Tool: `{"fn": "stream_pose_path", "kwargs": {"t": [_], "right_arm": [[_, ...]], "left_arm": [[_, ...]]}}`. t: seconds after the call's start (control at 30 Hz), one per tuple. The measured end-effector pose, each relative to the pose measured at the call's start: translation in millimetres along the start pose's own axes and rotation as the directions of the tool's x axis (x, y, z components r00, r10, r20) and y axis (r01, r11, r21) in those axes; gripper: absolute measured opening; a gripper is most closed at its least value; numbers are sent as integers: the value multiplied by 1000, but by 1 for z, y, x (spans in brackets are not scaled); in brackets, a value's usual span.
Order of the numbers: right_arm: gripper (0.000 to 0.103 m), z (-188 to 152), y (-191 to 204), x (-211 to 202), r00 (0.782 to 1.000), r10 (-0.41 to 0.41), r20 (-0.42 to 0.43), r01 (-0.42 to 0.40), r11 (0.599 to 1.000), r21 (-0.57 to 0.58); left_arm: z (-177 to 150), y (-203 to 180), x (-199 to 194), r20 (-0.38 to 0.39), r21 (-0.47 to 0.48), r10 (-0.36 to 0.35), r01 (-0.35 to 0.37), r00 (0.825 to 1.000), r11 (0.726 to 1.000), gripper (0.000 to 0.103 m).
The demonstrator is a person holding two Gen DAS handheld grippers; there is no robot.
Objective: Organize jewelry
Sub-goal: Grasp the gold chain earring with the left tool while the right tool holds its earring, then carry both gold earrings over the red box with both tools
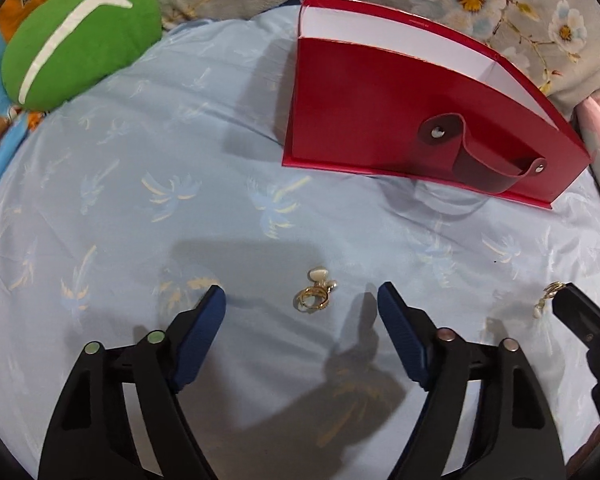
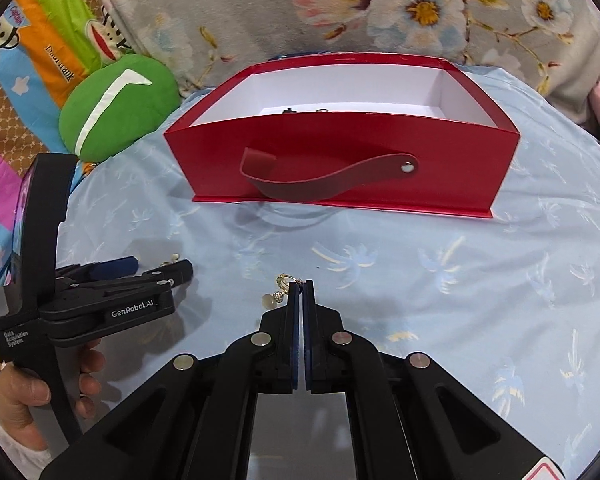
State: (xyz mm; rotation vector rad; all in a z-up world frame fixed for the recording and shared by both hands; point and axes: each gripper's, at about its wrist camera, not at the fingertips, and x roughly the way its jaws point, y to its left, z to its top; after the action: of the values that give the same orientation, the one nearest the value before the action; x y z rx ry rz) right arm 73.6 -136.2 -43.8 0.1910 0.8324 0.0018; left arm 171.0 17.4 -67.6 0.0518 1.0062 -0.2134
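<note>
A gold earring with pearl beads [image 1: 314, 293] lies on the pale blue palm-print cloth [image 1: 140, 200]. My left gripper [image 1: 300, 300] stands open around it, one blue pad on each side, neither touching it. To the right, my right gripper [image 2: 299, 286] is shut on a second gold earring [image 2: 283, 285], whose pearl drop hangs at the left of the tips. In the left wrist view that gripper [image 1: 558, 300] and its earring [image 1: 548, 294] show at the right edge. A red box [image 2: 340, 160] with a white inside stands open behind, with small jewelry pieces [image 2: 288, 111] on its floor.
A green cushion [image 2: 116, 108] sits at the back left of the box. A grey floral blanket [image 2: 380, 8] runs behind it. A strap handle [image 2: 324, 178] hangs on the box's front wall. A hand [image 2: 24, 392] holds the left gripper [image 2: 162, 266] at the left.
</note>
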Motion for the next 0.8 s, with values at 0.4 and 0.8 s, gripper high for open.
{"fn": "stream_pose_path", "kwargs": {"t": [0.4,0.8], "right_arm": [[1,-2,-14,-4,1000,-6,10,5,999,35],[1,4,-16,-37,997,8,81,-11,999,37]], "left_arm": [[1,-2,-6,-3,-14,-29,29,1000,999,12],[3,-2,-63,96,-8,-57,58,994,998,12]]}}
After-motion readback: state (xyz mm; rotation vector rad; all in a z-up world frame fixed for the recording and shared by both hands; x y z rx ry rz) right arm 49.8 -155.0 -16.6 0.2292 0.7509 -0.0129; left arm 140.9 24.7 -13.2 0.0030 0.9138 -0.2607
